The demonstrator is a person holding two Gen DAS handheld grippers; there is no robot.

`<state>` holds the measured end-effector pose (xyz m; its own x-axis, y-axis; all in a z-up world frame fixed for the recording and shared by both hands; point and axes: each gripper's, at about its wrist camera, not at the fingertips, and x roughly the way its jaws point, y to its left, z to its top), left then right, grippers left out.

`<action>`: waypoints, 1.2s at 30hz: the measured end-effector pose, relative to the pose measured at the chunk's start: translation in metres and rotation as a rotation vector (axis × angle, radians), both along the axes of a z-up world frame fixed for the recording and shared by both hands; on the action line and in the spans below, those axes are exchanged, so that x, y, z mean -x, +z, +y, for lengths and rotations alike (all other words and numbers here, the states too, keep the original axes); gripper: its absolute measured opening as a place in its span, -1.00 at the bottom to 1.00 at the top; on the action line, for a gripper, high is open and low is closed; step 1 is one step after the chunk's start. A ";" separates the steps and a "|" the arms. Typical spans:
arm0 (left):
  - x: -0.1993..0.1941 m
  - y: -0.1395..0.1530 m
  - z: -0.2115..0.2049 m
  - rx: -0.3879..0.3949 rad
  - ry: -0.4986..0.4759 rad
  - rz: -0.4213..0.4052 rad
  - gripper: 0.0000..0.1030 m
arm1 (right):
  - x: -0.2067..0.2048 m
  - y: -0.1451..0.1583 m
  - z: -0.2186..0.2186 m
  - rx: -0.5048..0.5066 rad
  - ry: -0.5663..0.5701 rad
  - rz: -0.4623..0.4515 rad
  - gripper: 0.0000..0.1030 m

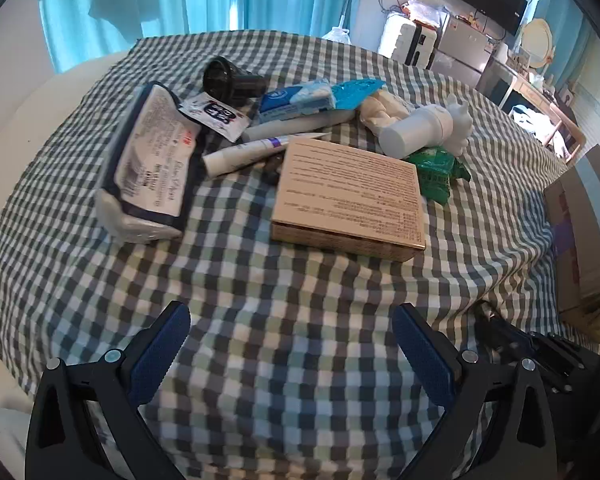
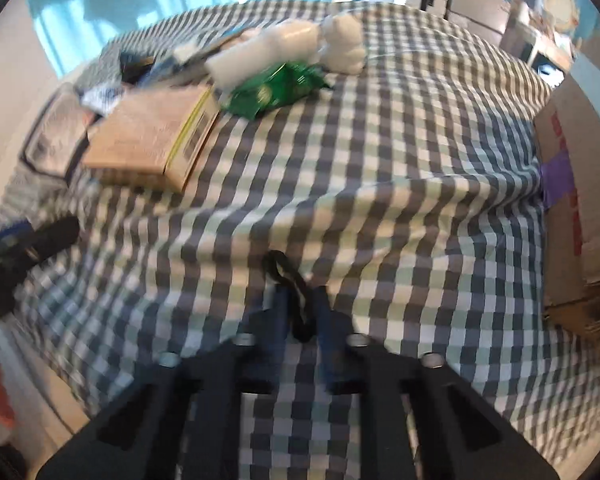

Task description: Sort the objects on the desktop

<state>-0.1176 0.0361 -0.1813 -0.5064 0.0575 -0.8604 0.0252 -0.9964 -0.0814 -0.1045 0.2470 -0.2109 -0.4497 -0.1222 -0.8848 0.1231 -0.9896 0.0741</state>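
Your left gripper (image 1: 290, 344) hovers low over the checkered tablecloth (image 1: 300, 280), level and pointing toward 12 o'clock, its blue-padded fingers (image 1: 160, 356) spread wide with nothing between them. Your right gripper (image 2: 300, 312) sits at its 3 o'clock, angled down at the cloth, fingers drawn narrow and pinching a small black looped object (image 2: 290, 288); motion blur hides what it is. Beyond the left gripper, at 12 o'clock, lies a flat tan box (image 1: 348, 196). At 10 o'clock rests a wipes pack (image 1: 152, 160), with a white tube (image 1: 252, 152) between them. Farther, at 1 o'clock, lie a white bottle (image 1: 416, 132) and a green packet (image 1: 440, 172). A cardboard carton (image 2: 580, 200) stands at 3 o'clock.
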 end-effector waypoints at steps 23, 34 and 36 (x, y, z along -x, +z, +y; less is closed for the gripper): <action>0.041 0.002 0.038 -0.034 0.092 0.063 1.00 | 0.002 0.023 0.024 0.057 -0.079 0.113 -0.90; 0.061 0.031 0.074 0.116 -0.333 0.164 1.00 | 0.003 0.020 0.027 0.086 -0.100 0.093 -0.90; 0.074 0.032 0.081 0.134 -0.506 0.133 1.00 | 0.003 0.020 0.028 0.092 -0.100 0.092 -0.90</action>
